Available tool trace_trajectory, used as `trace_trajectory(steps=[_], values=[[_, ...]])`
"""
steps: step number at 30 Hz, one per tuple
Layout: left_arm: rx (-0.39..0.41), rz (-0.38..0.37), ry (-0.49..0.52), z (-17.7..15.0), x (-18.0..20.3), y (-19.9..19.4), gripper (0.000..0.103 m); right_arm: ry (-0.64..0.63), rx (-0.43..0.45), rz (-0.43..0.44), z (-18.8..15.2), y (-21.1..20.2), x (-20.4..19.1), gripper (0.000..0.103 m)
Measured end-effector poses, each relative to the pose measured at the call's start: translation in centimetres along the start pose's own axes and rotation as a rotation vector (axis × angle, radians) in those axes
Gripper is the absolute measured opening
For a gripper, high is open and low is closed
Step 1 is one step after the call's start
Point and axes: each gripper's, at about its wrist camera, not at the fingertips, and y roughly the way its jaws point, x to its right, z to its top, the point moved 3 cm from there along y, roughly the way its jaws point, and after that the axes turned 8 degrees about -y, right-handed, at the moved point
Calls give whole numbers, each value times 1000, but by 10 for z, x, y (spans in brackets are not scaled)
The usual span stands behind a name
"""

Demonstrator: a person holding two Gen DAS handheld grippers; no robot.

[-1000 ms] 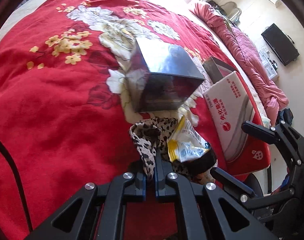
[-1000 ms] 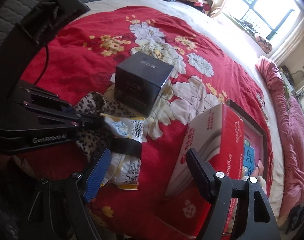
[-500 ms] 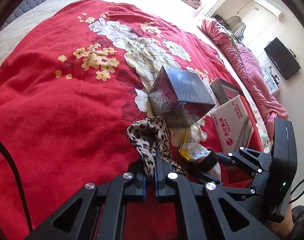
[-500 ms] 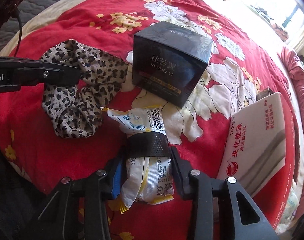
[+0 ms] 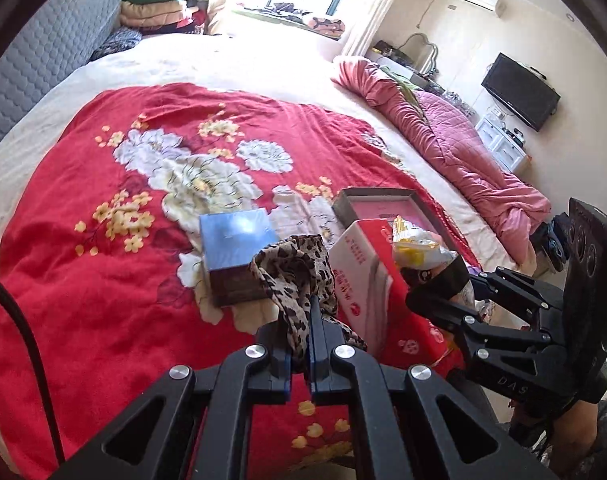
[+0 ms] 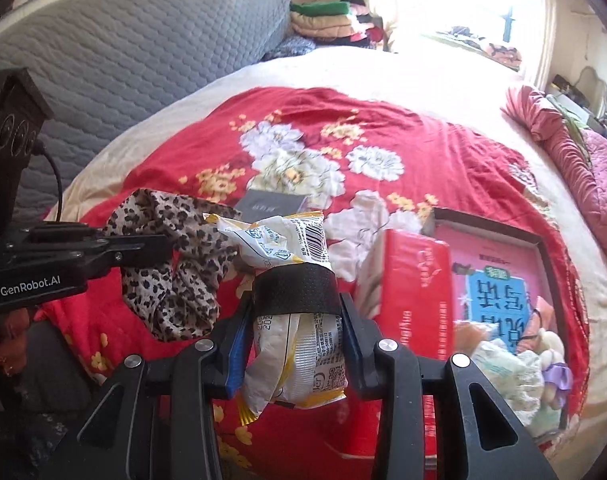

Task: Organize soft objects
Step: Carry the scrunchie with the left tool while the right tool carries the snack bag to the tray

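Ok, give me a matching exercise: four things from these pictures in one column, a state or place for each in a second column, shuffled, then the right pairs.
Things:
1. leopard-print cloth
2. white and yellow snack packet
3. dark glossy box
4. stuffed toy

States or places:
A. lies on the red floral bedspread
B. pinched in the left gripper
C. sits in the open pink-lined tray
D. clamped in the right gripper, a black band round it

Pairs: 1-B, 2-D, 3-A, 4-C
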Motion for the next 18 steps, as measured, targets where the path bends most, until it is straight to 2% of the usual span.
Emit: trace_trajectory(steps=[9,13,18], values=[[31,-70,151,21,106,-5,5,138,115,-185,-21,-83,87,41],[4,-109,205,22,152,10,5,204,145,-249,-37,-110,121,41],[-13,-133,274,20,198,32,5,264,155,-288,-56,-128,152,41]])
